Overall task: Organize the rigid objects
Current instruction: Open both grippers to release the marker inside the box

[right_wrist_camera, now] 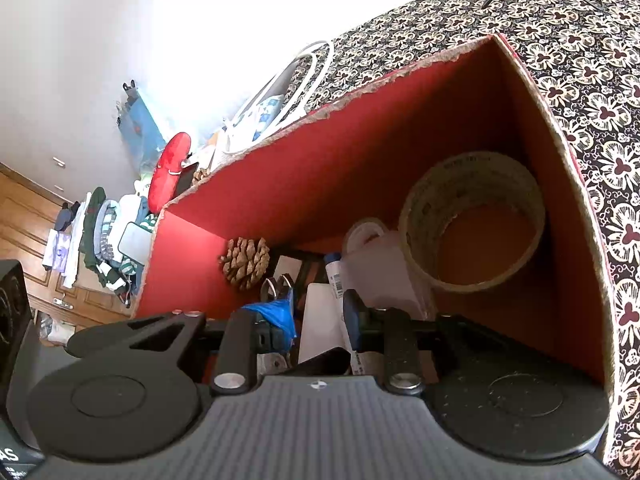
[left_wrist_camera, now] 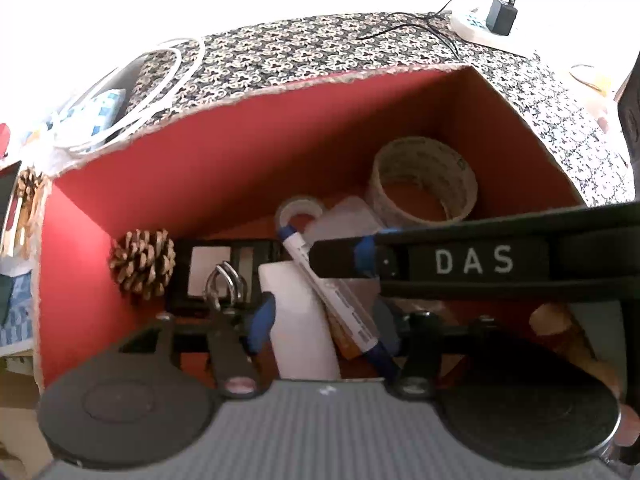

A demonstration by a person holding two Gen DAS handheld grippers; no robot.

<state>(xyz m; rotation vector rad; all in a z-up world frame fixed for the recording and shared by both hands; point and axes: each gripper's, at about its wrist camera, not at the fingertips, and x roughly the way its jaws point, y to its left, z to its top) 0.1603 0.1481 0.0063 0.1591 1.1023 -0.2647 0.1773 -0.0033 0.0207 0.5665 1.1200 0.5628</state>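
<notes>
Patterned black-and-cream cloth (right_wrist_camera: pixel 580 80) surrounds a red-lined box (left_wrist_camera: pixel 224 168). Ahead of the left gripper (left_wrist_camera: pixel 320 332), its fingers spread around a white block (left_wrist_camera: pixel 298 320) and a blue-capped marker (left_wrist_camera: pixel 332 296), sit a pine cone (left_wrist_camera: pixel 142 264) and tape roll (left_wrist_camera: pixel 424 180). The right gripper (right_wrist_camera: pixel 320 328) reaches inside too; its grip is probably loose, but cannot be told.
</notes>
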